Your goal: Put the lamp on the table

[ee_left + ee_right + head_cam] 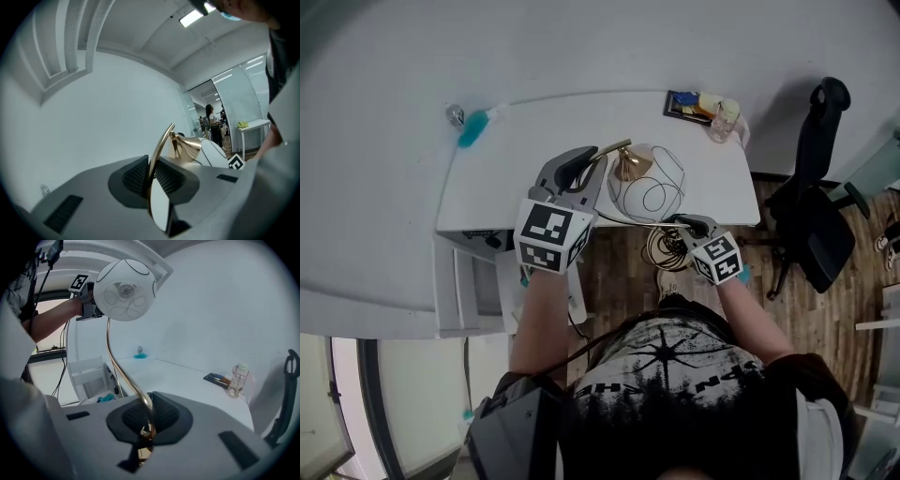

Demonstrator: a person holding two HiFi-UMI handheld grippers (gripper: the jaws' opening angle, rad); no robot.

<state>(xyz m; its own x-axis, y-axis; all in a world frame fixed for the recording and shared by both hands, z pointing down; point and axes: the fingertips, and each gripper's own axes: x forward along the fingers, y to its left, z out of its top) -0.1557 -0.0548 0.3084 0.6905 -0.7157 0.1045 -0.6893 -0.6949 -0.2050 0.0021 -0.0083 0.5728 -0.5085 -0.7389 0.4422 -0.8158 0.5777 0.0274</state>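
In the head view, you hold the lamp [645, 183] with both grippers over the near edge of the white tabletop [516, 178]. The left gripper [584, 161] is above the tabletop, at the gold stem [615, 148]. The right gripper [680, 222] is just outside the near edge, over the wooden floor [806, 309]. A wide part of the tabletop lies open to the left of the lamp. A bottle [724, 120] and a flat tray [686, 105] stand at the far right corner, and a blue thing [473, 129] lies at the far left. An office chair [811, 202] stands near the right edge.

In the left gripper view, your jaws are closed on the thin stem, which curves up to a gold cone [187, 146] beside the white shade [212, 150].

In the right gripper view, your jaws are pressed together on the lower stem. From there the stem bends up to the round shade, which is high above the tabletop. The tabletop's long near edge runs behind the stem, and the bottle is well apart from it at the right.
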